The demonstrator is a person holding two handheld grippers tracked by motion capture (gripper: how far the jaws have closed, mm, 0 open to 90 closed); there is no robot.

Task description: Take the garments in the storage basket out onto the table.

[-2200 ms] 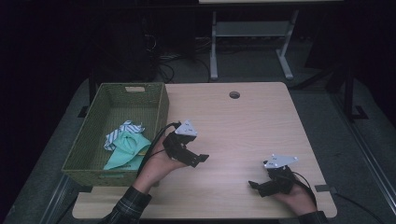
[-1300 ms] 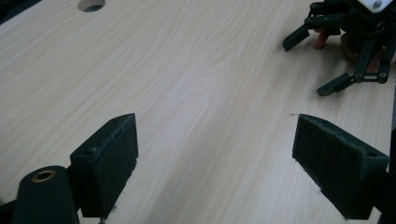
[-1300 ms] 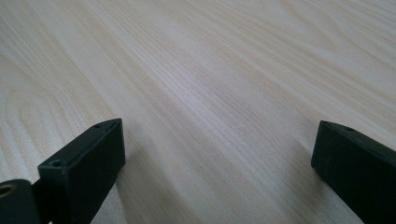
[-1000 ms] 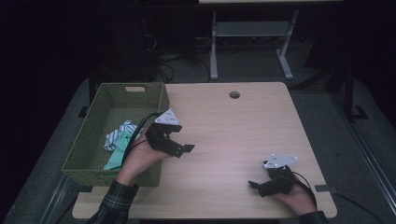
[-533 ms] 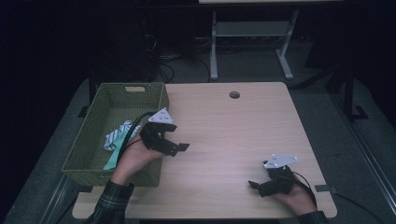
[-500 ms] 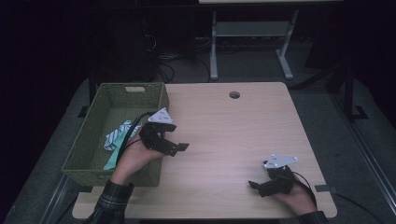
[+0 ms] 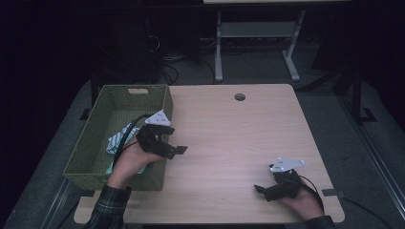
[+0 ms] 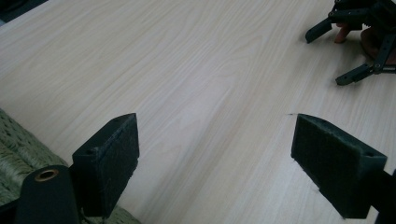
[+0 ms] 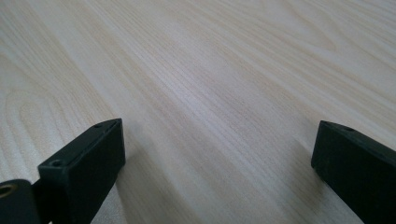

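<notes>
My left gripper [image 7: 175, 143] is open and hangs over the right rim of a green woven basket [image 7: 95, 143], its jaws pointing right across the wooden table [image 7: 229, 133]. In the left gripper view its pads [image 8: 112, 154] stand wide apart over bare wood, with the basket rim [image 8: 14, 149] at the lower left. A striped white-and-green cloth [image 7: 119, 139] lies in the basket, partly hidden by the hand. My right gripper [image 7: 261, 189] rests near the table's front right, open and empty. It also appears in the left gripper view as the far gripper [image 8: 355, 46]. The right gripper view has its pads [image 9: 93, 158] spread over bare wood.
A round cable hole [image 7: 239, 97] sits near the table's far edge. Behind the table stands a white metal stand [image 7: 253, 33], with cables [image 7: 176, 62] on the dark floor.
The left gripper has moved left and back from the table's middle to the basket's right rim, staying open. The right gripper has not moved.
</notes>
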